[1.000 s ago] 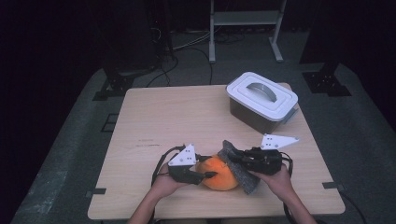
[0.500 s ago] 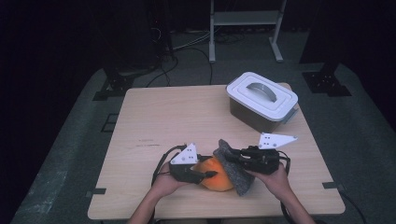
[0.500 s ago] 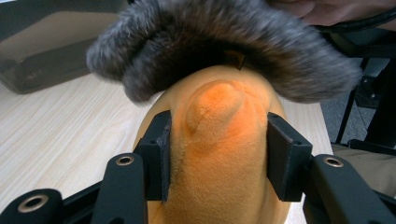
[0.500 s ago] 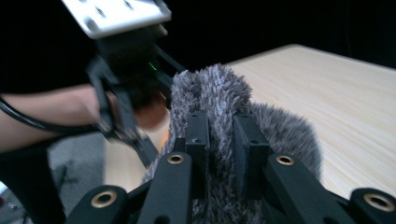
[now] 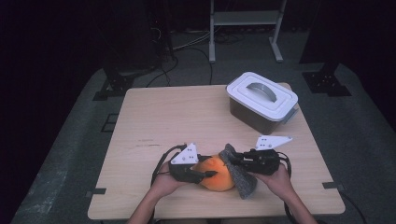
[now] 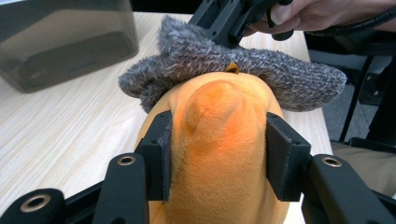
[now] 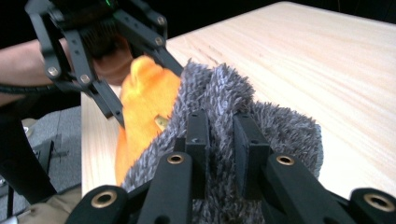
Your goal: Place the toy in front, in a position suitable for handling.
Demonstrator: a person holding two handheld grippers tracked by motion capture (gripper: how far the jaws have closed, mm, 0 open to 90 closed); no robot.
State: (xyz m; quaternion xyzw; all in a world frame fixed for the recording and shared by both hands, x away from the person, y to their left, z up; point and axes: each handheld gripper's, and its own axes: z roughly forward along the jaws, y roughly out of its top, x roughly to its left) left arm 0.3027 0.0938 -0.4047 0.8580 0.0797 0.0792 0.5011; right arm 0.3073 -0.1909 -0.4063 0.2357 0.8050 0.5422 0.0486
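Orange plush toy (image 6: pixel 219 154) clamped by left claw (image 6: pixel 217 154) | right claw (image 7: pixel 219 144) pinching grey sock (image 7: pixel 280 130)

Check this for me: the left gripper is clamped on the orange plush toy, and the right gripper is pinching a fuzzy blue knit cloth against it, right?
Not quite: the fuzzy knit cloth is grey, not blue, as the right gripper view shows. The rest holds: the left gripper is clamped on the orange plush toy, and the right gripper pinches the cloth against it.

Plush toy (image 6: pixel 219 154) between the left gripper's (image 6: pixel 217 156) black jaws was plain orange. Fuzzy knit cloth (image 7: pixel 261 126) in the right gripper's (image 7: pixel 219 144) black jaws was mottled grey. Beyond them, bin (image 5: pixel 261 100) dark grey with white lid; table (image 5: pixel 163 112) light wood-grain.
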